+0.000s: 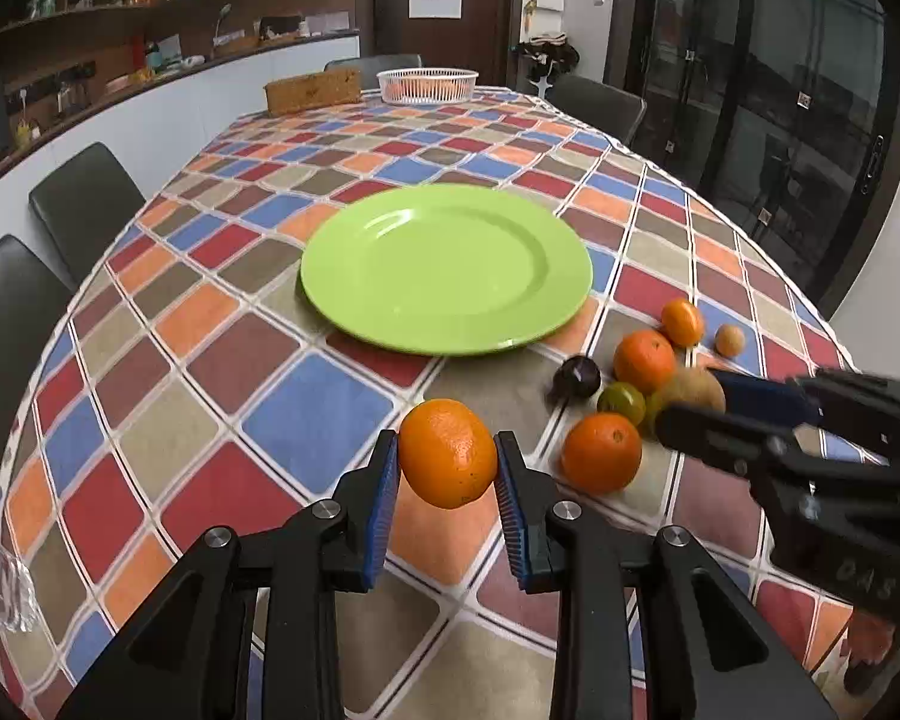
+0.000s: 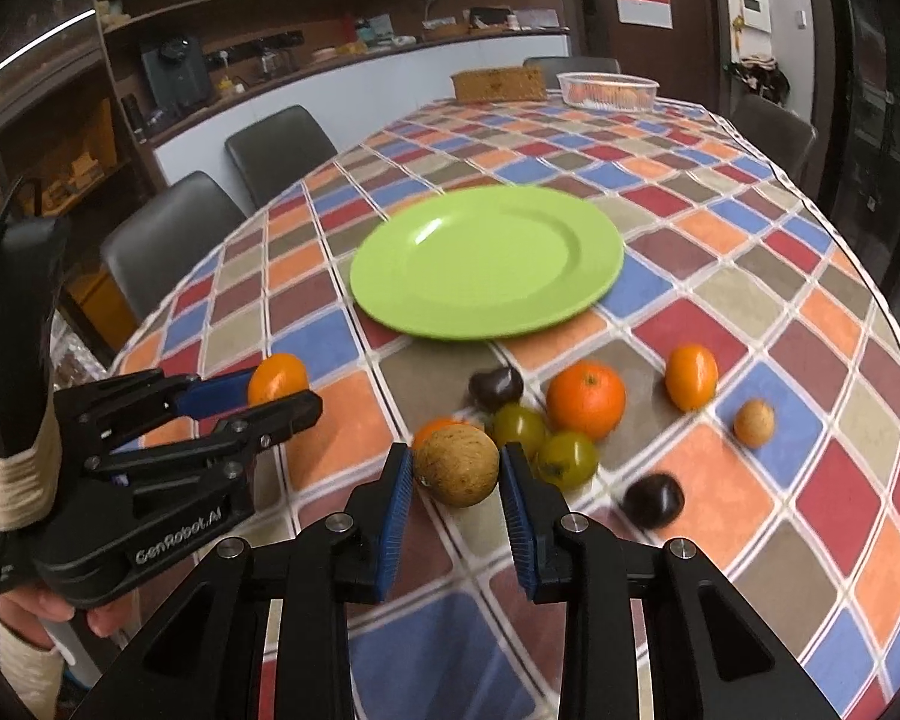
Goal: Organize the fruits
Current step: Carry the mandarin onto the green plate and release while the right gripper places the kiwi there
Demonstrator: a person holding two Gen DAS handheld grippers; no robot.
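Observation:
My left gripper [image 1: 448, 457] is shut on an orange [image 1: 448, 453], held a little above the checked tablecloth. My right gripper [image 2: 457, 468] is shut on a brown kiwi [image 2: 457, 465], also lifted off the cloth. A green plate [image 1: 446, 269] lies bare at the table's middle, beyond both grippers. Loose fruit stays on the cloth by the right gripper: an orange [image 2: 586, 399], a small mandarin [image 2: 692, 375], two green fruits [image 2: 567, 459], dark plums [image 2: 653, 500] and a small tan fruit [image 2: 755, 422]. The right wrist view shows the left gripper [image 2: 270, 396] with its orange at the left.
A white basket [image 1: 427, 86] with orange fruit and a brown box [image 1: 312, 92] stand at the table's far end. Dark chairs [image 1: 84, 204] line the left side and far end. A counter with shelves runs along the left wall. A person's hand [image 2: 42, 600] holds the left gripper.

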